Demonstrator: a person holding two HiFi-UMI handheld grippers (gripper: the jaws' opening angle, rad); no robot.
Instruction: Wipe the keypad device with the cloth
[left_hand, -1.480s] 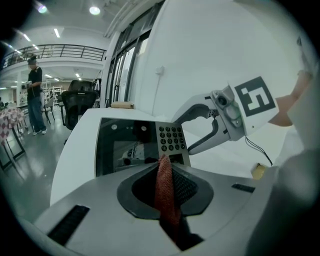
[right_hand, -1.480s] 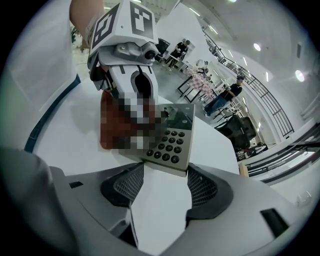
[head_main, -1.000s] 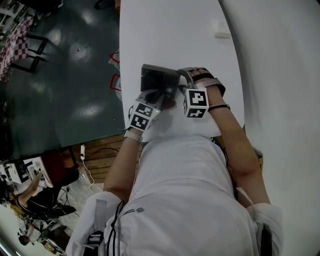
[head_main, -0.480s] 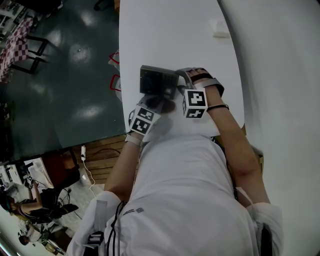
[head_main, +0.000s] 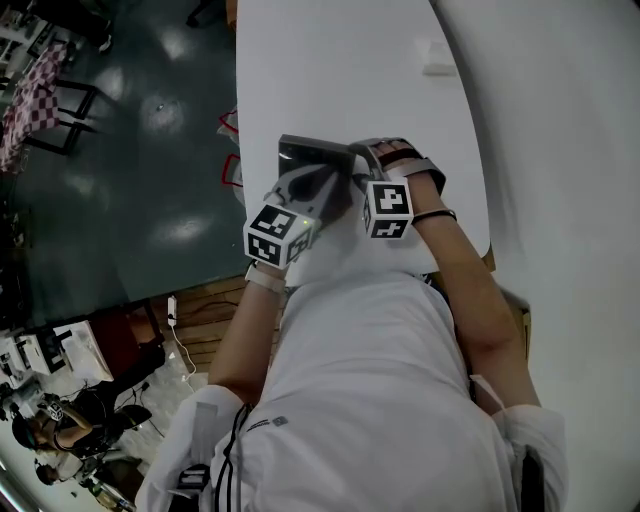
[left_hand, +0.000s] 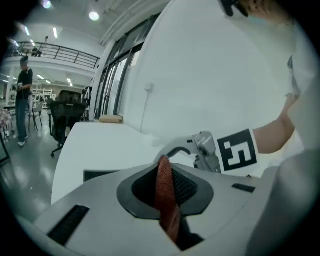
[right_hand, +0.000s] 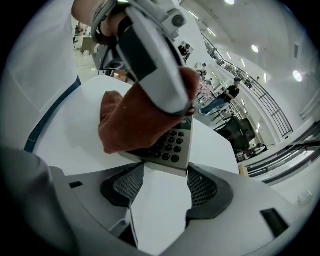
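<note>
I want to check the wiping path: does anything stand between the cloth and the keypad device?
Nothing visible does. The cloth, clamped in the left gripper, lies directly on the keys of the keypad device.

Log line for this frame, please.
phase: wiping | left gripper: shut on cloth, cloth on keypad device | right gripper: shut on keypad device's near end | surface: white table
</note>
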